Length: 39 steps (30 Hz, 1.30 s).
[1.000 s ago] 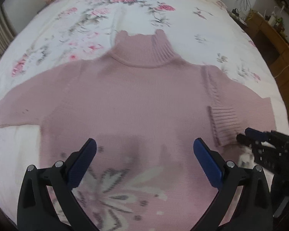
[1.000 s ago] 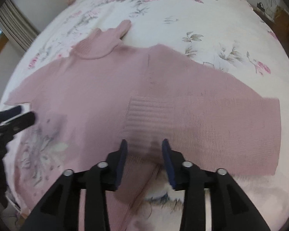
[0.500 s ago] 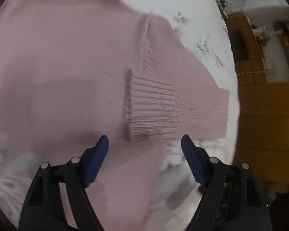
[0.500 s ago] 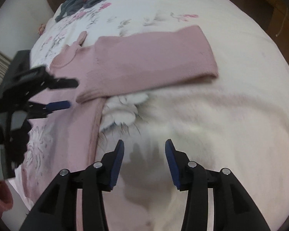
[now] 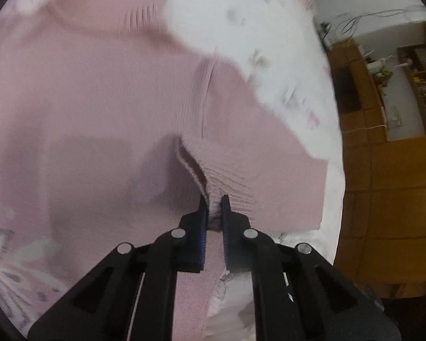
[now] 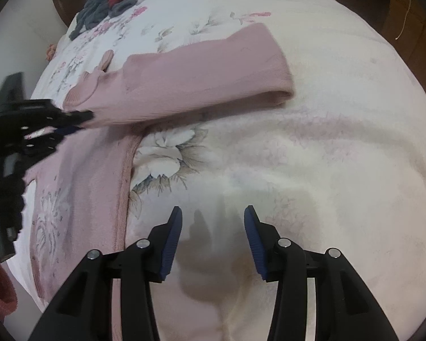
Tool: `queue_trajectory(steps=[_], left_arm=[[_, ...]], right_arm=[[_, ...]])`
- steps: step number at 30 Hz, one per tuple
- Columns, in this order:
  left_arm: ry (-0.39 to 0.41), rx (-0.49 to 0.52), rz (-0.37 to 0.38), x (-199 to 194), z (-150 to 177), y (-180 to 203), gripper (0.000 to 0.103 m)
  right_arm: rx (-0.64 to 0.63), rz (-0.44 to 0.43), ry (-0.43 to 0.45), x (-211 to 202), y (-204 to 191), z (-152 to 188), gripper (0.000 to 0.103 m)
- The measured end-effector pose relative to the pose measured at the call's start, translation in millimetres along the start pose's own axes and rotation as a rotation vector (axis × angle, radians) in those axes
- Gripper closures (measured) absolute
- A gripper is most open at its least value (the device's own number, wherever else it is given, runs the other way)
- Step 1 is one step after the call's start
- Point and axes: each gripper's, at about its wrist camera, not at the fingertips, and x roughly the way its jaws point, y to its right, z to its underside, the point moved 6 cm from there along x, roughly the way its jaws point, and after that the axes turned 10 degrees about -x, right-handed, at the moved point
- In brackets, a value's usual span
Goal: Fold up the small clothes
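The left claw (image 5: 213,209) is pinched tight on the ribbed cuff (image 5: 227,182) of the pink sweater (image 5: 85,99), low in the middle of the left view. It should carry the cuff slowly so the sleeve lands flat. The right claw (image 6: 213,233) hangs loose over the bed (image 6: 326,142), with the sweater up to its left.

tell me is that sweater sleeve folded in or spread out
Folded in. The sleeve doubles back over the pink sweater, its ribbed cuff pinched in the left gripper.

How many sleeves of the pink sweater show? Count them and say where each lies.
1. The sleeve lies folded across the sweater, its cuff pinched in the left gripper. The other sleeve is out of view.
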Motion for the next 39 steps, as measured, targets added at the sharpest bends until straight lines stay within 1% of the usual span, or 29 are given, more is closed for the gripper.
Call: queue_trajectory(steps=[1, 3, 4, 7, 9, 11, 15, 17, 18, 20, 23, 25, 27, 28, 30, 32, 33, 34, 36, 37, 38, 39], left_arm=[[0.022, 0.008, -0.002, -8.4, -3.2, 0.4, 0.096], [0.09, 0.017, -0.014, -36.5, -15.2, -6.6, 0.096], [0.109, 0.015, -0.018, -44.5, -20.4, -9.7, 0.096], [0.181, -0.005, -0.046, -80.0, -35.9, -34.9, 0.096], [0.245, -0.003, -0.098, -107.6, -50.6, -56.8, 0.096], [0.281, -0.009, -0.136, -125.7, -61.0, -76.3, 0.096], [0.339, -0.04, -0.221, -160.4, -81.6, -121.9, 0.096], [0.369, -0.055, -0.256, -175.2, -91.4, -141.9, 0.096], [0.378, -0.059, -0.27, -178.8, -95.7, -148.8, 0.096], [0.388, -0.067, -0.295, -183.2, -104.0, -163.9, 0.096], [0.356, -0.067, -0.306, -174.6, -108.2, -179.3, 0.096], [0.327, -0.071, -0.32, -161.6, -109.4, -186.4, 0.096], [0.308, -0.067, -0.345, -149.2, -108.4, -195.8, 0.096], [0.303, -0.065, -0.358, -144.7, -108.6, -199.7, 0.096], [0.285, -0.058, -0.388, -135.8, -108.9, -210.6, 0.096], [0.258, -0.061, -0.434, -128.3, -109.8, -225.9, 0.095], [0.249, -0.067, -0.443, -126.1, -110.9, -232.5, 0.094], [0.239, -0.075, -0.455, -125.1, -111.5, -240.2, 0.092], [0.228, -0.105, -0.471, -128.9, -112.3, -255.0, 0.092], [0.233, -0.121, -0.476, -133.8, -112.5, -260.1, 0.092], [0.249, -0.135, -0.477, -142.7, -113.2, -263.7, 0.092], [0.27, -0.14, -0.476, -152.9, -114.2, -263.9, 0.094]], right_arm=[[0.0, 0.004, 0.003, -1.4, 0.1, -1.8, 0.057], [0.002, 0.009, 0.014, -4.7, 0.0, -6.1, 0.057], [0.005, 0.013, 0.019, -6.0, 0.3, -8.7, 0.056], [0.023, 0.008, 0.027, -7.3, -0.1, -17.3, 0.054], [0.039, -0.003, 0.033, -6.7, -1.5, -24.4, 0.054], [0.049, -0.019, 0.036, -4.5, -5.3, -33.6, 0.053], [0.068, -0.067, 0.045, 1.2, -16.2, -53.4, 0.051], [0.082, -0.1, 0.045, 8.3, -23.3, -68.8, 0.046], [0.086, -0.11, 0.046, 11.4, -25.4, -73.5, 0.045], [0.098, -0.13, 0.042, 22.5, -30.9, -88.4, 0.044], [0.133, -0.181, 0.005, 47.9, -40.2, -107.5, 0.044], [0.126, -0.189, -0.015, 61.2, -45.8, -114.9, 0.044], [0.107, -0.169, -0.04, 75.7, -50.9, -118.8, 0.06], [0.101, -0.181, -0.066, 85.3, -53.8, -118.9, 0.071], [0.096, -0.137, -0.112, 98.2, -52.7, -115.5, 0.074], [0.098, -0.132, -0.124, 104.0, -51.2, -111.4, 0.076], [0.107, -0.138, -0.126, 105.4, -50.0, -110.2, 0.076], [0.115, -0.143, -0.129, 106.2, -49.5, -109.6, 0.076], [0.109, -0.138, -0.138, 104.4, -51.2, -110.0, 0.076], [0.086, -0.118, -0.144, 100.9, -53.8, -111.2, 0.074], [0.065, -0.09, -0.14, 94.4, -55.5, -113.1, 0.07], [0.052, -0.067, -0.123, 86.2, -54.5, -115.2, 0.069]])
